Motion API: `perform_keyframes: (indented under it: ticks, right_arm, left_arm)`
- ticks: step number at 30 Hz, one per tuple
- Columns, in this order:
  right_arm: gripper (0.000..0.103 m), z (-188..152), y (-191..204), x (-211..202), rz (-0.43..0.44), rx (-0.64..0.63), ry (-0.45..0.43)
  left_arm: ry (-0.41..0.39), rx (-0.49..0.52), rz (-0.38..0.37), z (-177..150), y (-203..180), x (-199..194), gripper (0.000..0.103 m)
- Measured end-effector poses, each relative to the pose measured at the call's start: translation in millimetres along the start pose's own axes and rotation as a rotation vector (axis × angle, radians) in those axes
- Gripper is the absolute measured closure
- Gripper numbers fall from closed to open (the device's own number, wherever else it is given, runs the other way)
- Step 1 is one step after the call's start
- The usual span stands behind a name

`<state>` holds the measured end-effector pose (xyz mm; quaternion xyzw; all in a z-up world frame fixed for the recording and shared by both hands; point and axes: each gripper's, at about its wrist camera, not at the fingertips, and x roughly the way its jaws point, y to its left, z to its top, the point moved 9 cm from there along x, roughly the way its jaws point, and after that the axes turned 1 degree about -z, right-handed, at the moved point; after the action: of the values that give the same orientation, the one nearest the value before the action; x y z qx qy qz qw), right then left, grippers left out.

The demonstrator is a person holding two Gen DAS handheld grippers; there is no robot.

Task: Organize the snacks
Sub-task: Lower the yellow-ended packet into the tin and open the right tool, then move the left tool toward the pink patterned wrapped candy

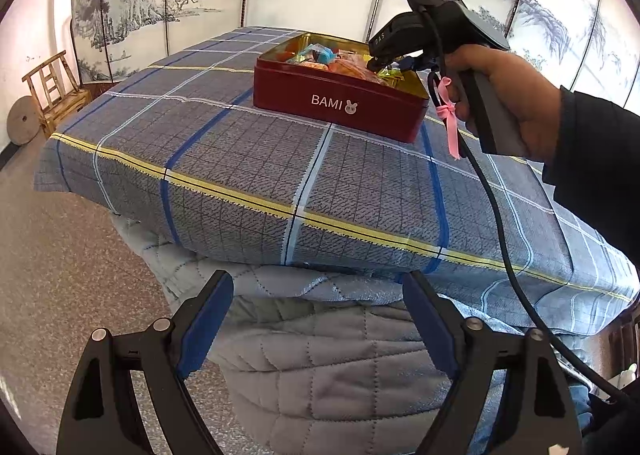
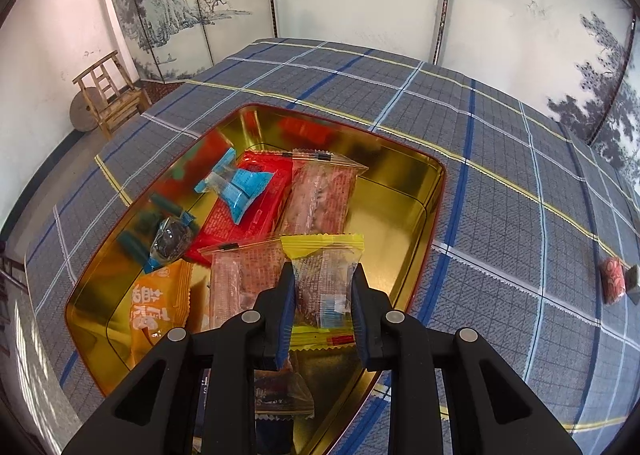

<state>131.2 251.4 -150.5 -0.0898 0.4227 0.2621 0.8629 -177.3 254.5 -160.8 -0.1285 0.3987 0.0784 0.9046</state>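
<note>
Snack tin [image 2: 434, 191] | R fingers [image 2: 362, 295] clamp yellow pkt [image 2: 324, 275] nr rim | L fingers [image 1: 212, 319] apart, off cloth edge [image 1: 240, 199]

Red rectangular metal tin [image 2: 400, 159], glossy gold-mirrored inside, holds crinkly clear-plastic snack wrappers [image 2: 320, 279] on matt woven grey-blue checked cloth [image 2: 500, 183].

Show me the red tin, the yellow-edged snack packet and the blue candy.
red tin [image 1: 340, 105]: left wrist view, front wall.
yellow-edged snack packet [image 2: 323, 279]: right wrist view, clear middle.
blue candy [image 2: 245, 191]: right wrist view, wrapper middle.
</note>
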Motion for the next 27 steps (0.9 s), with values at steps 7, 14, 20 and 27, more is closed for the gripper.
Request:
perform_keyframes:
  ticks: [7,14,20,27]
  right_arm:
    - [0.038,-0.7,2.5,-13.4,0.195,0.050,-0.045]
    - [0.011,-7.5,-82.8,-80.6,0.221,0.130,-0.259]
    - [0.010,-74.1,-284.9,-96.2,-0.117,0.380,-0.249]
    - [0.010,-164.5,-461.4,-127.4,-0.203,0.715,-0.270]
  left_arm:
    - [-0.005,0.017,0.018,1.7,-1.9,-3.7,0.019]
    - [-0.037,0.070,0.024,17.5,-14.7,-10.5,0.019]
    - [-0.053,0.162,-0.055,55.1,-71.2,-3.0,0.019]
    - [-0.052,0.295,-0.192,121.5,-182.1,32.7,0.019]
